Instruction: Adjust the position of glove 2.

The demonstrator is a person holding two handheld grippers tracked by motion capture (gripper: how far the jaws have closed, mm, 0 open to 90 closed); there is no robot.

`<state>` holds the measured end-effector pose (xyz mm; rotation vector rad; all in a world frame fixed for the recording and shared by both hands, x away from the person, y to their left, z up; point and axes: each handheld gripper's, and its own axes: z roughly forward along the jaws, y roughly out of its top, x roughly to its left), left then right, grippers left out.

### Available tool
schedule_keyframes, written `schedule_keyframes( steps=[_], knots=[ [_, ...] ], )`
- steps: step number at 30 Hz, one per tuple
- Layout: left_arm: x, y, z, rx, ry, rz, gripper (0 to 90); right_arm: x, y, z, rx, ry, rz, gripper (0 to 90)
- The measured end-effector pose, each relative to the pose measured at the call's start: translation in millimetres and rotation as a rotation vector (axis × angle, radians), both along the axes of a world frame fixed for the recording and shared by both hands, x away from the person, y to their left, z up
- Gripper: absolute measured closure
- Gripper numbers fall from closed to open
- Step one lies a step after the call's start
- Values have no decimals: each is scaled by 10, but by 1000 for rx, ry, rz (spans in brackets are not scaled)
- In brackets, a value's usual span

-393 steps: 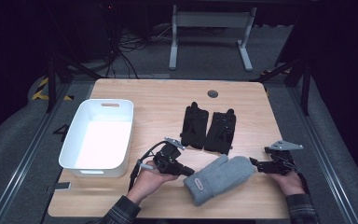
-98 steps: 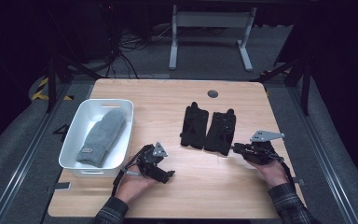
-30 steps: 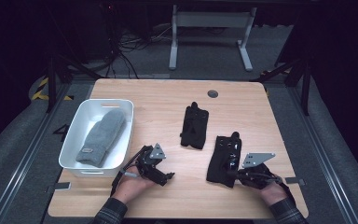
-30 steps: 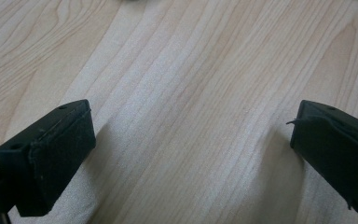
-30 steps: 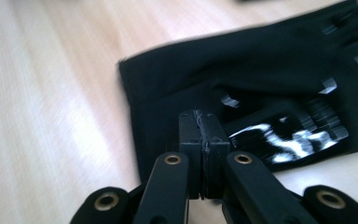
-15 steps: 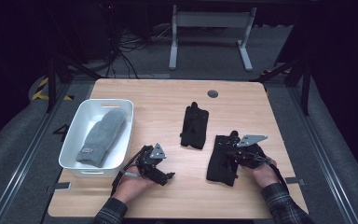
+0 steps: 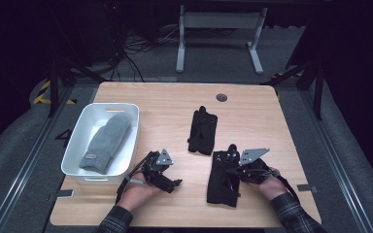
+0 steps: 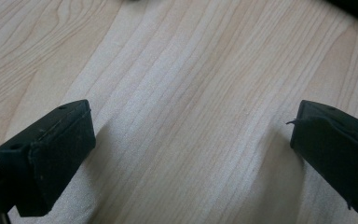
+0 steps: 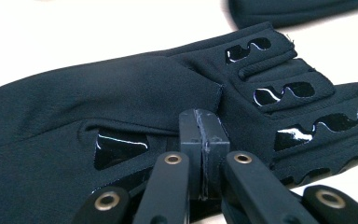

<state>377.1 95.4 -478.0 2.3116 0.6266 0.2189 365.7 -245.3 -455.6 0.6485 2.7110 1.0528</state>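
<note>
A black glove [image 7: 222, 183] lies flat near the table's front right. My right gripper [image 7: 233, 171] is shut on a pinch of its fabric near the thumb [image 9: 121, 88], jaws pressed together [image 9: 204, 135]. A second black glove [image 7: 202, 131] lies farther back at the middle; its edge [image 9: 298, 9] also appears in the right gripper view. My left gripper [image 7: 171, 183] rests low over bare wood at the front left, open with nothing between its pads [image 8: 186, 149]. A grey mitten [image 7: 104, 143] lies in the white bin [image 7: 75, 145].
A round grommet [image 7: 221, 97] sits in the wooden tabletop near its back edge. Beyond the table's edges is dark floor with a metal stand and cables. The bin stands just left of my left hand.
The grey mitten went from the table front into the bin. My right gripper pulled one black glove from beside its partner to the front right, then shifted it slightly left. The left hand stays still.
</note>
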Motion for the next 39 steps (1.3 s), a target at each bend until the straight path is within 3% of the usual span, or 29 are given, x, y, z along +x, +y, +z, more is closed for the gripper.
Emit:
schedule_keyframes(
  steps=[7,12,15,17,19,27,32,35,36,39],
  knots=[
    [0,0,1,1,0,0,3,-168,112,-4,4,30,141,900],
    [0,0,1,1,0,1,3,-167,98,1,27,37,133,900],
    [0,0,1,1,0,1,3,-180,48,64,67,6,115,899],
    [0,0,1,1,0,1,3,-182,11,88,76,-15,83,875],
    [0,0,1,1,0,1,3,-156,-71,98,87,-28,30,788],
    [0,-2,-1,-1,1,0,2,2,-467,35,40,-73,-234,512],
    [10,-12,18,9,7,11,13,97,-654,3,33,-95,-346,326],
    [21,1,59,18,14,22,68,140,-724,-31,16,-97,-402,252],
    [21,5,69,10,15,22,131,150,-740,-39,14,-99,-414,241],
    [46,3,110,12,24,17,213,169,-753,-64,9,-96,-428,230]
  ],
)
